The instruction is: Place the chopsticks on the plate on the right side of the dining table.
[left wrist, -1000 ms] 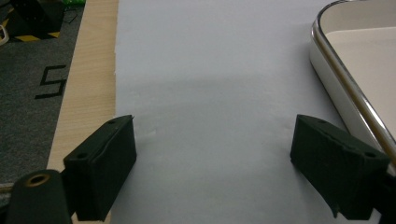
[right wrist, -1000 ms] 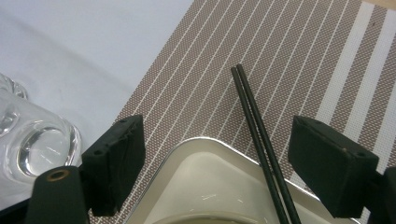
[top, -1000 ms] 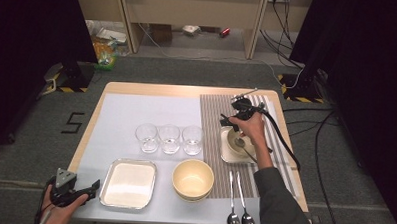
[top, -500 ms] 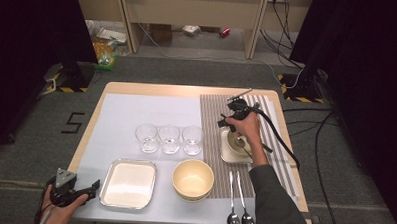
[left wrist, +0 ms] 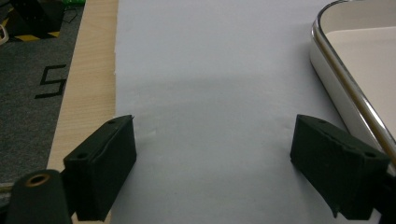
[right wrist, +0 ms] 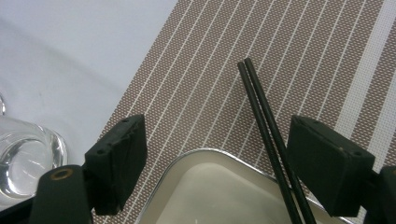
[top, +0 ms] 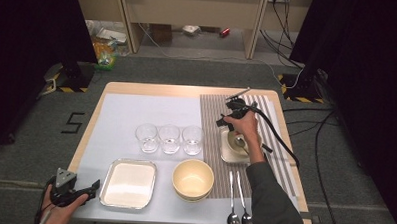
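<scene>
- Trouble is unlikely from the left gripper (left wrist: 213, 125). It sits at the table's seven o'clock with its jaws spread on nothing, and the steel-rimmed tray (top: 129, 161) lies just beside it at its three o'clock.
- Three glasses (top: 169, 138) stand in a row near the table's centre. The nearest is at nine o'clock of the right gripper, so a sideways swing could knock it over.
- A yellow bowl (top: 192, 178) at six o'clock is well clear.
- The right gripper (right wrist: 217, 122) hovers at three o'clock over the striped placemat (top: 213, 122), jaws wide and pinching nothing. The black chopsticks (right wrist: 264, 121) lie between them, close to the right jaw and resting on the small tray's (right wrist: 205, 154) rim.
- Closing off-centre may catch one stick, roll the pair, or snag the rim.
- Two spoons (top: 236, 198) at five o'clock pose no obstacle.
</scene>
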`<action>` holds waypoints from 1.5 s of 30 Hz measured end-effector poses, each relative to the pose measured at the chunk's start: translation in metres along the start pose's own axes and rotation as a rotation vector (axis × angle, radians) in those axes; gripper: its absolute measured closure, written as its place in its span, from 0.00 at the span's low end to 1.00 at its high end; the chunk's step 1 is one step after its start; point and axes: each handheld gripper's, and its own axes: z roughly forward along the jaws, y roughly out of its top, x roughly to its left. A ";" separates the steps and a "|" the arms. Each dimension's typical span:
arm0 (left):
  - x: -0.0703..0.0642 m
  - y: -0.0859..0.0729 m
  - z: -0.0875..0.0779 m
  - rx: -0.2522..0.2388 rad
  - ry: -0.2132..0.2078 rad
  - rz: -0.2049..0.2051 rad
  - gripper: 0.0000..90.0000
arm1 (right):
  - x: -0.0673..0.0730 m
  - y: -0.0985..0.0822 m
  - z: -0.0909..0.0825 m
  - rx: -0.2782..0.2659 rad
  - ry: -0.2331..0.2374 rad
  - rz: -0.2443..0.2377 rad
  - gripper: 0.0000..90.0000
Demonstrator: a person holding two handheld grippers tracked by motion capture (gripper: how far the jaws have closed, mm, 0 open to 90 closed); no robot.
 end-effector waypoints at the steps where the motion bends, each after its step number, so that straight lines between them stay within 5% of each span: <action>1: 0.000 0.000 0.000 0.004 0.000 0.001 0.15 | 0.000 0.000 0.001 0.003 -0.001 -0.001 0.24; 13: 0.000 0.000 0.000 0.001 0.000 -0.003 0.15 | 0.000 0.003 0.005 0.021 -0.006 0.045 0.23; 38: 0.000 0.000 0.000 0.002 0.001 -0.001 0.15 | 0.000 0.004 0.010 0.038 0.026 0.026 0.25; 45: 0.000 0.000 0.000 0.002 0.001 -0.002 0.15 | -0.002 0.005 0.008 0.044 0.009 0.056 0.23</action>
